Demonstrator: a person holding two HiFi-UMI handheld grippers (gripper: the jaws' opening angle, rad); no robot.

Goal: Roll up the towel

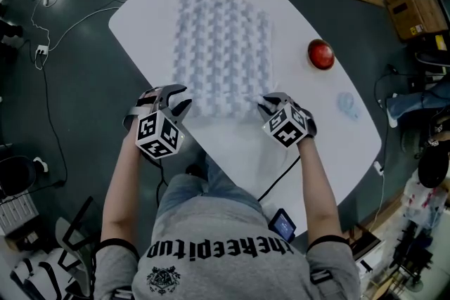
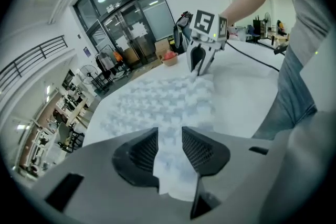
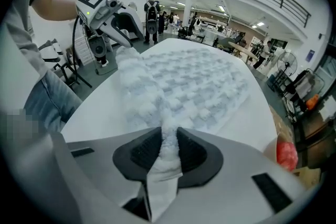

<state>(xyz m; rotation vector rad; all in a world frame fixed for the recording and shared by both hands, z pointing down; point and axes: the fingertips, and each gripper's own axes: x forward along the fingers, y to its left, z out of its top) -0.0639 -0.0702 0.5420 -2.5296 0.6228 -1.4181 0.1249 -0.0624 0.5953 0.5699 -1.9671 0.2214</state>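
Observation:
A white-and-blue checked towel (image 1: 221,53) lies flat on the white table (image 1: 140,24), and its near edge is bunched and lifted a little. My left gripper (image 1: 176,100) is at the near left corner. In the left gripper view the towel (image 2: 163,99) runs between the spread pads of that gripper (image 2: 169,149), which do not press on it. My right gripper (image 1: 271,105) is at the near right corner. In the right gripper view it (image 3: 168,152) is shut on a pinched fold of the towel (image 3: 194,86).
A red round object (image 1: 320,54) sits on the table to the towel's right, with a small clear crumpled thing (image 1: 346,105) nearer the edge. A small screen device (image 1: 283,225) hangs by the person's right side. Cables and cardboard boxes (image 1: 415,14) lie on the floor around.

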